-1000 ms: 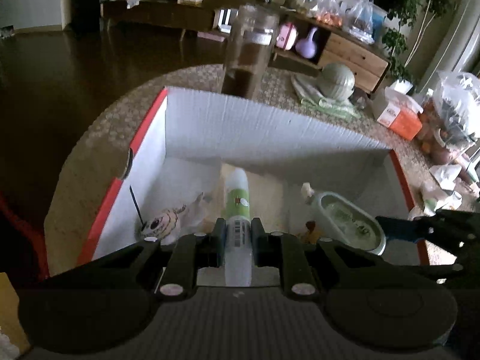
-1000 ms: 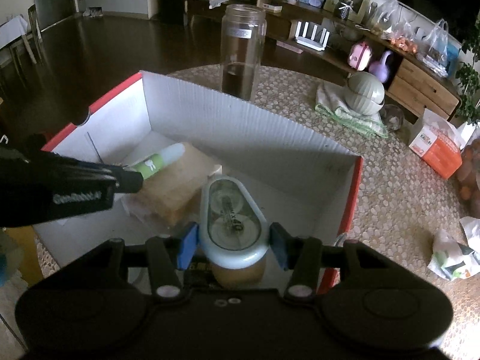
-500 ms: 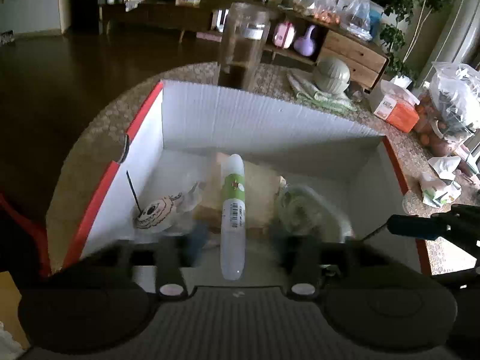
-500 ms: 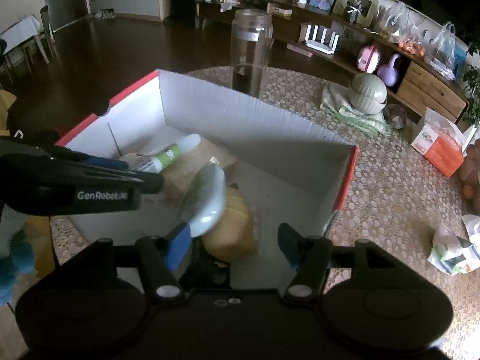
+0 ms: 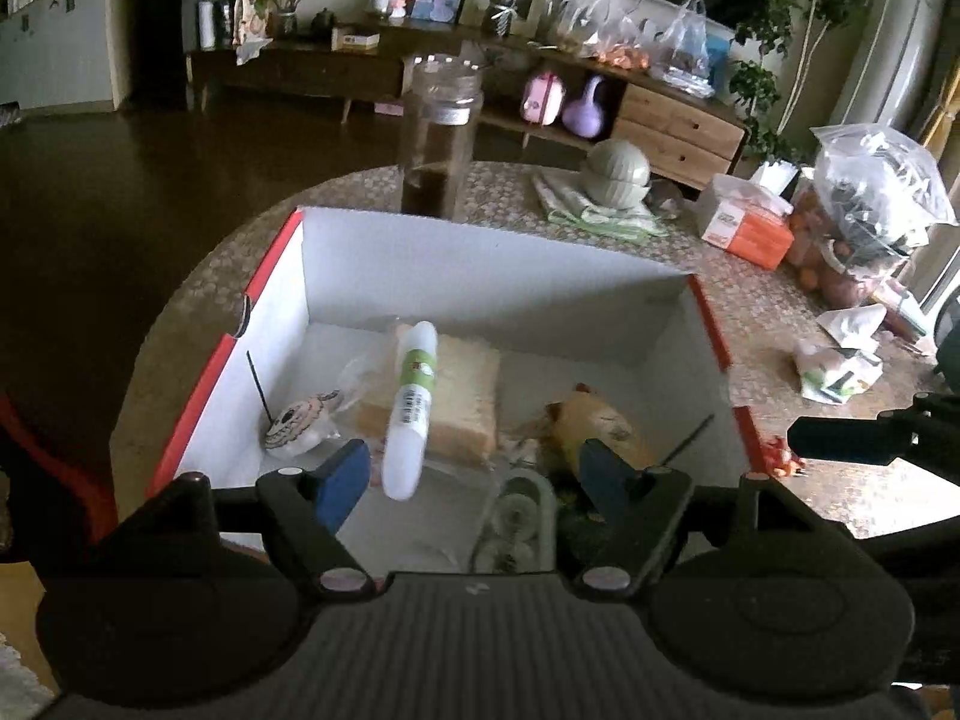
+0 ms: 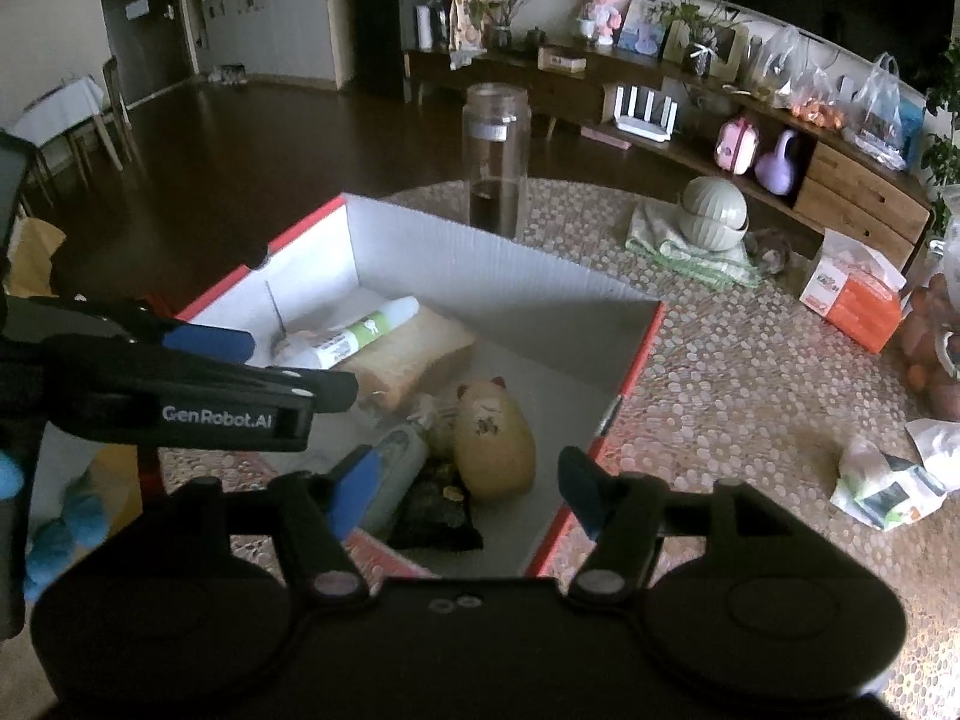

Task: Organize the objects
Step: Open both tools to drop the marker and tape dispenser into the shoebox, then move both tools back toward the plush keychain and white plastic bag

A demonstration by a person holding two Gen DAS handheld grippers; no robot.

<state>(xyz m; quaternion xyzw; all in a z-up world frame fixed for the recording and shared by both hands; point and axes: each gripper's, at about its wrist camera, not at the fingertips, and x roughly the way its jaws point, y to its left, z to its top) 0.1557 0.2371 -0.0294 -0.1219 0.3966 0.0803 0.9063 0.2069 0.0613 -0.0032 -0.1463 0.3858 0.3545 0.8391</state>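
Note:
A red-edged white cardboard box [image 5: 480, 252] [image 6: 480, 252] sits on the round table. Inside it lie a white tube with a green label [image 5: 411, 402] [image 6: 354, 336] on a tan sponge block [image 5: 462, 402] [image 6: 414, 354], a pale green oval case [image 5: 516, 522] [image 6: 390, 468], a tan cat figure [image 5: 594, 420] [image 6: 495, 438] and a small round toy [image 5: 297, 429]. My left gripper [image 5: 474, 483] is open above the box's near side, empty. My right gripper [image 6: 468, 489] is open above the box's near right corner, empty.
A tall glass jar [image 5: 441, 138] [image 6: 495, 156] stands behind the box. Green bowls on a cloth [image 6: 714, 216], an orange tissue box [image 6: 858, 300] and crumpled wrappers [image 6: 888, 480] lie on the table to the right. A dark packet [image 6: 435, 510] lies in the box.
Both grippers opened and pulled back. The left let go of the white tube, which now lies on the sponge. The right let go of the green case, which now lies in the box.

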